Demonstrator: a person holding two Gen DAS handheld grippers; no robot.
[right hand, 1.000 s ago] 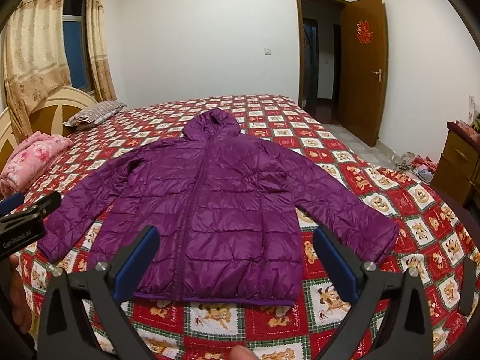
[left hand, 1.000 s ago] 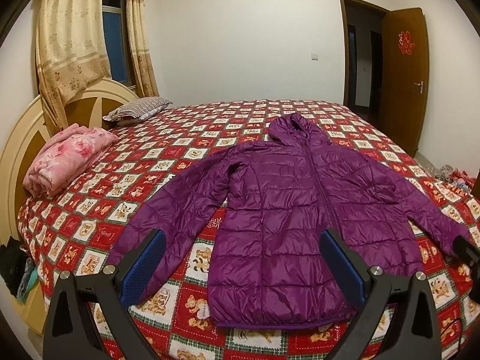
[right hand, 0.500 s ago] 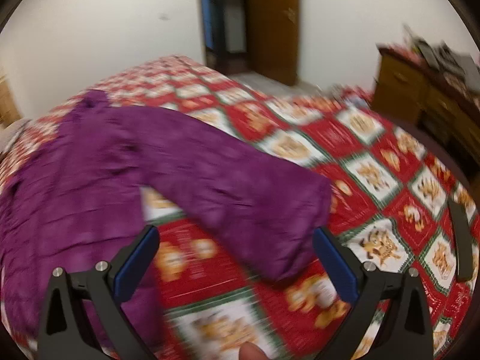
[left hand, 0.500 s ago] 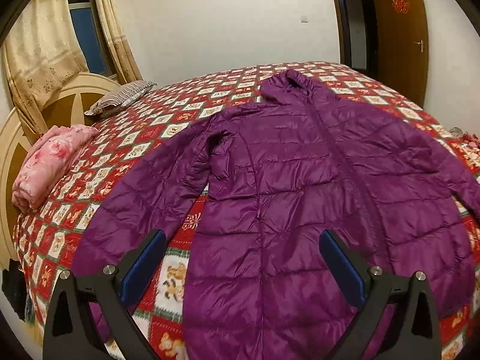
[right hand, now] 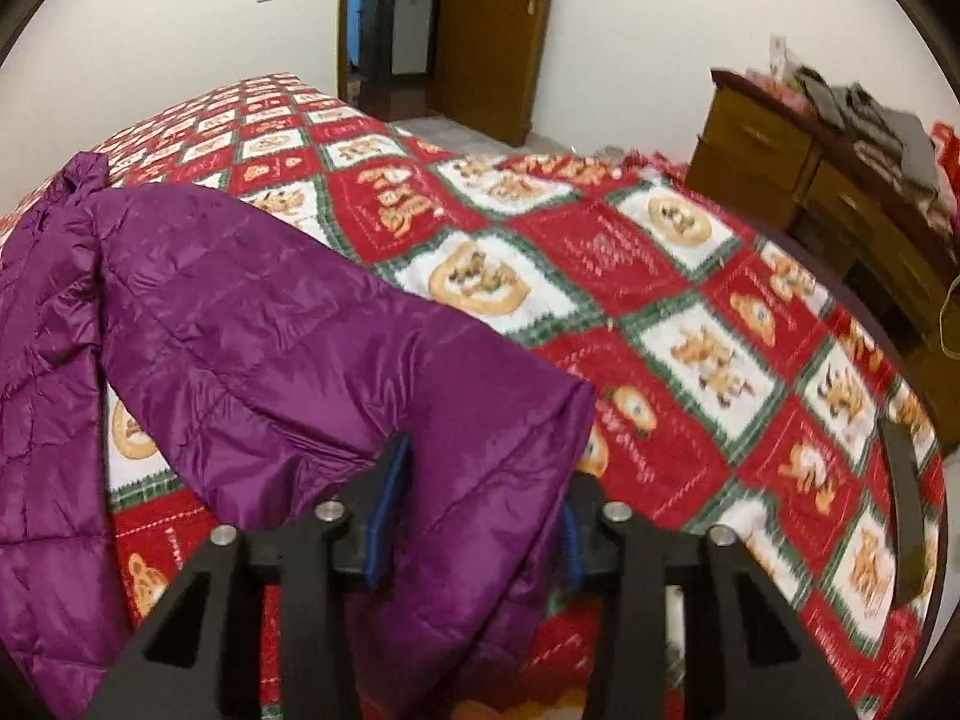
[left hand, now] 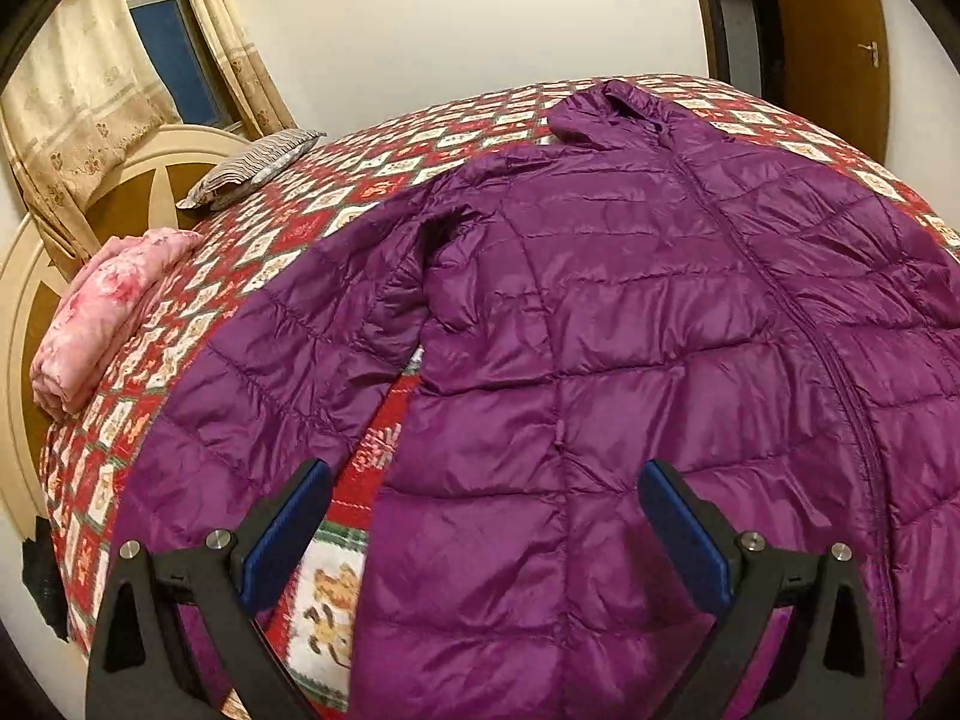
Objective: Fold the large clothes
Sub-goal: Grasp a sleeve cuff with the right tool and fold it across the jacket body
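A purple quilted hooded jacket (left hand: 630,324) lies spread front-up on the bed, its sleeves out to both sides. My left gripper (left hand: 486,516) is open, just above the jacket's lower left body beside the left sleeve (left hand: 270,372). My right gripper (right hand: 480,504) is shut on the cuff end of the jacket's right sleeve (right hand: 312,354), with the fabric bunched between its blue pads (right hand: 390,492).
The bed has a red, white and green patterned quilt (right hand: 690,300). A folded pink blanket (left hand: 102,312) and a striped pillow (left hand: 252,168) lie near the headboard. A wooden dresser (right hand: 840,192) stands right of the bed, and a door (right hand: 486,36) is behind.
Both grippers moved down toward the jacket. The right gripper swung to the right sleeve's cuff and closed on it. The left gripper stayed open.
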